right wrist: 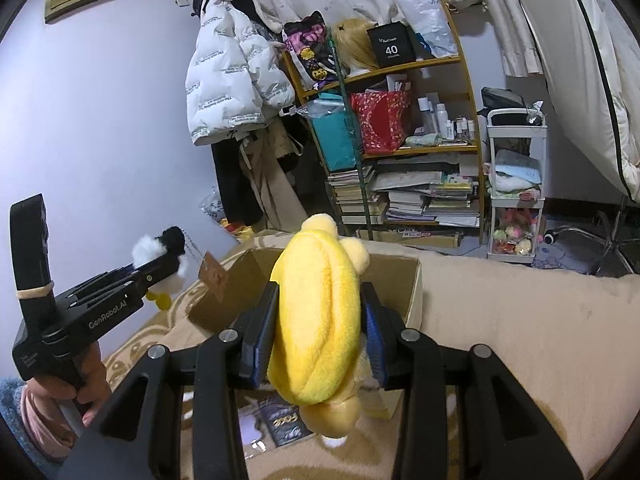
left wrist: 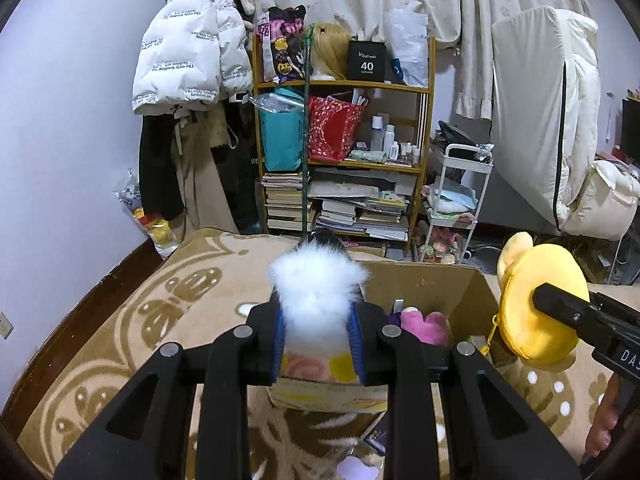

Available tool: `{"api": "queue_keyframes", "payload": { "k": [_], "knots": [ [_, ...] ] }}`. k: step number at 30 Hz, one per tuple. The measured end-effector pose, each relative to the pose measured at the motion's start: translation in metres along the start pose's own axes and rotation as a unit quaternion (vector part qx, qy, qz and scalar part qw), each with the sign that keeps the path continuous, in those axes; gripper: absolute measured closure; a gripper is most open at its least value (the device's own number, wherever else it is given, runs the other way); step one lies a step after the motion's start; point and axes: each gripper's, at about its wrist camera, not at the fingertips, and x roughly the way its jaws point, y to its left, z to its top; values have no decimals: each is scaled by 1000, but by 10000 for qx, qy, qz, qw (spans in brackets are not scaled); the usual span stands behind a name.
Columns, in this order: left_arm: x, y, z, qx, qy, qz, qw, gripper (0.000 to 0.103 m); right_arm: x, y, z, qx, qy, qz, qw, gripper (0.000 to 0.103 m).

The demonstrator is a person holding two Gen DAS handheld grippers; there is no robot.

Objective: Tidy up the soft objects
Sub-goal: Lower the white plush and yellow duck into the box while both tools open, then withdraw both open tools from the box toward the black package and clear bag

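Observation:
My left gripper [left wrist: 318, 332] is shut on a white fluffy plush toy [left wrist: 316, 292] with a black top, held in the air by the near left edge of an open cardboard box [left wrist: 472, 292]. It also shows in the right wrist view [right wrist: 160, 256] with a paper tag hanging from it. My right gripper [right wrist: 320, 332] is shut on a yellow plush toy [right wrist: 320, 320], held above the box [right wrist: 412, 292]. In the left wrist view the yellow plush [left wrist: 536, 304] hangs at the box's right side. A pink plush [left wrist: 424, 324] lies inside the box.
The box stands on a beige patterned blanket [left wrist: 140, 320]. Behind it are a wooden shelf [left wrist: 344, 160] full of books and bags, a white trolley [left wrist: 456, 200], hanging coats [left wrist: 188, 48] and a folded mattress [left wrist: 552, 120]. Small packets [right wrist: 284, 424] lie on the blanket.

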Motion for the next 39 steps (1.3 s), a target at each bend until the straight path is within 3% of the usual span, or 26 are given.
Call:
{"api": "queue_keyframes", "payload": {
  "k": [11, 29, 31, 33, 35, 39],
  "knots": [
    [38, -19, -14, 251, 449, -177, 9985, 77, 26, -14, 4, 233, -21, -12, 9997, 61],
    [60, -27, -34, 498, 969, -4, 9941, 73, 47, -22, -9, 316, 581, -142, 9977, 54],
    [57, -27, -35, 501, 954, 43, 9942, 65, 43, -22, -8, 367, 524, -155, 9978, 54],
    [52, -26, -35, 459, 890, 73, 9949, 46, 38, -21, -8, 365, 441, -138, 9983, 50],
    [47, -26, -34, 474, 826, 91, 9954, 42, 33, -19, -6, 332, 389, -170, 9985, 46],
    [37, -26, -34, 549, 807, 141, 9951, 24, 20, -19, -8, 455, 310, -182, 9983, 43]
  ]
}}
